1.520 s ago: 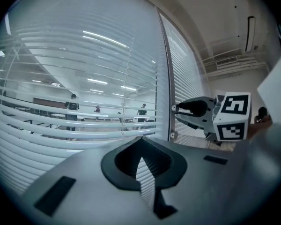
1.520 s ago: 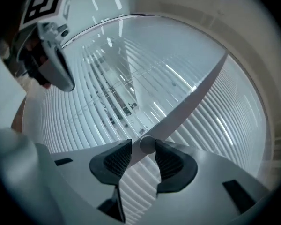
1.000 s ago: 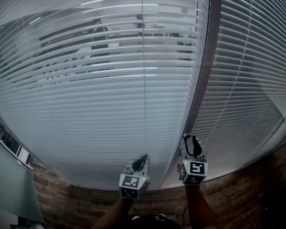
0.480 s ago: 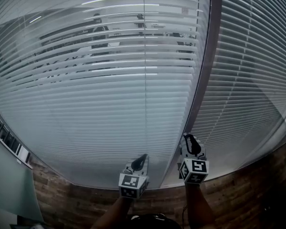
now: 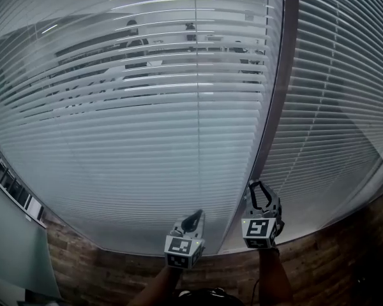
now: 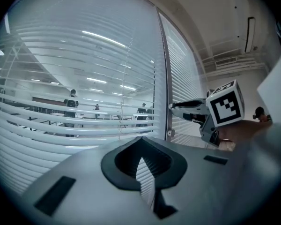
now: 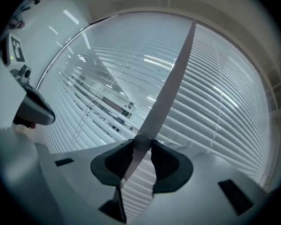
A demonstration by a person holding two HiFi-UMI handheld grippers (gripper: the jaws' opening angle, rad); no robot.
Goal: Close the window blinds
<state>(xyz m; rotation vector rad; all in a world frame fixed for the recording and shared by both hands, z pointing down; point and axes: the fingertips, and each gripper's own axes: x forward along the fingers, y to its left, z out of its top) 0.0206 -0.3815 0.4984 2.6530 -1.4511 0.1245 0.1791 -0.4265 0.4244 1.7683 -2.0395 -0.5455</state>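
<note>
Two panels of pale slatted blinds fill the head view: the left blind [image 5: 147, 139], with its upper slats tilted enough to see through, and the right blind [image 5: 332, 107]. A grey frame post [image 5: 277, 94] stands between them. My right gripper [image 5: 258, 187] points level at this post. In the right gripper view its jaws have just been closing and now press on a small round knob [image 7: 141, 142] at the post [image 7: 171, 83], so the right gripper [image 7: 141, 146] is shut on it. My left gripper [image 5: 195, 217] hangs beside it in front of the left blind, jaws together and empty [image 6: 140, 144].
A second small round knob [image 6: 170, 133] sits on the post just below the right gripper's fingers [image 6: 180, 107]. Wood-plank floor [image 5: 345, 254] runs along the foot of the windows. Through the left blind's open slats I see an office with people standing [image 6: 71, 104].
The right gripper has rolled about its own axis, its marker cube now facing squarely up at the head camera, and its jaws have narrowed. The left gripper has stayed put.
</note>
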